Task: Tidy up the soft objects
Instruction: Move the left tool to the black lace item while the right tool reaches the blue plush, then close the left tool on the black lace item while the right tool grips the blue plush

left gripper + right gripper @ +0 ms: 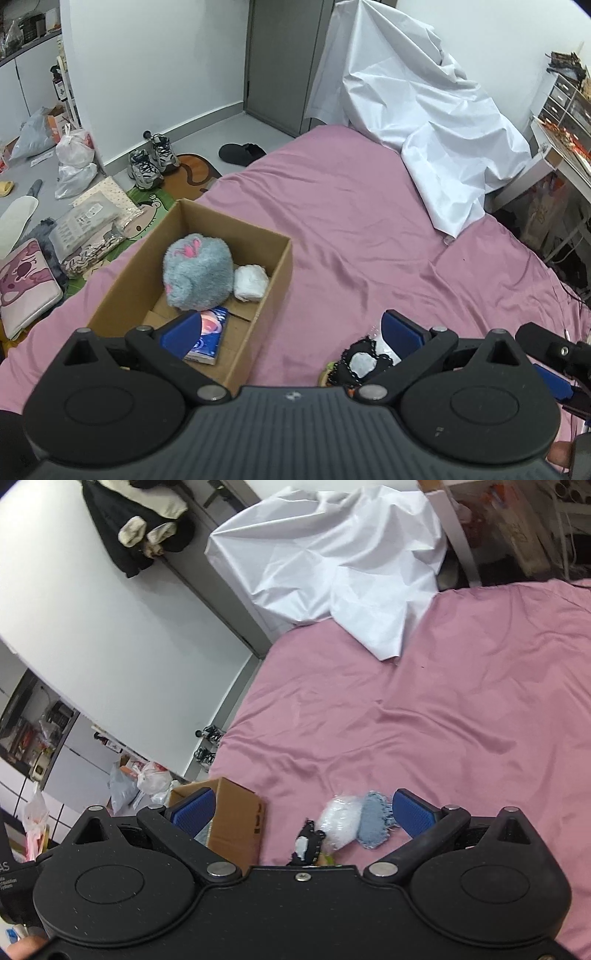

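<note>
With both the left gripper (291,334) and right gripper (303,812) spread wide and empty, we judge that the loose soft items (354,823) lying on the pink bedsheet (461,709) beside the cardboard box (258,295) could slip free if pinched only at an edge.

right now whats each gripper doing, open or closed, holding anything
Left gripper: open, holding nothing, over the cardboard box edge.
Right gripper: open, holding nothing, above the small soft items on the bed.
</note>
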`<state>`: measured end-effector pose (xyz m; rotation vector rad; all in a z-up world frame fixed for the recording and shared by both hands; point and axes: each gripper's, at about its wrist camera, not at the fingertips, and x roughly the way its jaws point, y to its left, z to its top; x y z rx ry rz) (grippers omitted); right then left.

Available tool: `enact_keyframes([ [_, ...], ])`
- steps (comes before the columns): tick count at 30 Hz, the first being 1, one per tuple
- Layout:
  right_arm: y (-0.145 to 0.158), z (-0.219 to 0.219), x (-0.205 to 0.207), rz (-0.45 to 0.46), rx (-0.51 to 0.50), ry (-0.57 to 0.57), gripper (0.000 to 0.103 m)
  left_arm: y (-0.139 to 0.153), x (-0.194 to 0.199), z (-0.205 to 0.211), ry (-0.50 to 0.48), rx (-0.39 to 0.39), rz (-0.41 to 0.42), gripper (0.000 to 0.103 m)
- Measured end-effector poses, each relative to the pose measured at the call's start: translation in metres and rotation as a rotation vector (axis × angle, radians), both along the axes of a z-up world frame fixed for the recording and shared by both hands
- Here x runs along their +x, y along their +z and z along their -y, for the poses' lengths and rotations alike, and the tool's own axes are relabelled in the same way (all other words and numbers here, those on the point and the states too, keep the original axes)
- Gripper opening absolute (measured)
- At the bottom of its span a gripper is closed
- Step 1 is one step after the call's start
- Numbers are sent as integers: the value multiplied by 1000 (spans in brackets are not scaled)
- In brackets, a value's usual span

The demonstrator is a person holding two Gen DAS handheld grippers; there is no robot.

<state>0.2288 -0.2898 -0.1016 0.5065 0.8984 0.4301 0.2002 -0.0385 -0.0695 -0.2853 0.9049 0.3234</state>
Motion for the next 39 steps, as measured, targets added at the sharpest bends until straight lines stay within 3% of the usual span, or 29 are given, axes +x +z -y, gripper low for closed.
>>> enact_keyframes([
  [12, -12, 35, 10, -41, 69, -46, 103, -11, 13, 37, -48, -4, 10, 102],
  [22, -38, 43, 23, -128, 106, -55, 103, -40, 29, 48, -53, -76, -22, 99],
  [33, -61, 40, 29, -193, 91, -76, 101, -87, 42, 46, -43, -170, -100, 72],
  [39, -78, 29, 38, -252, 59, -65, 85, -110, 50, 41, -36, -206, -135, 70],
])
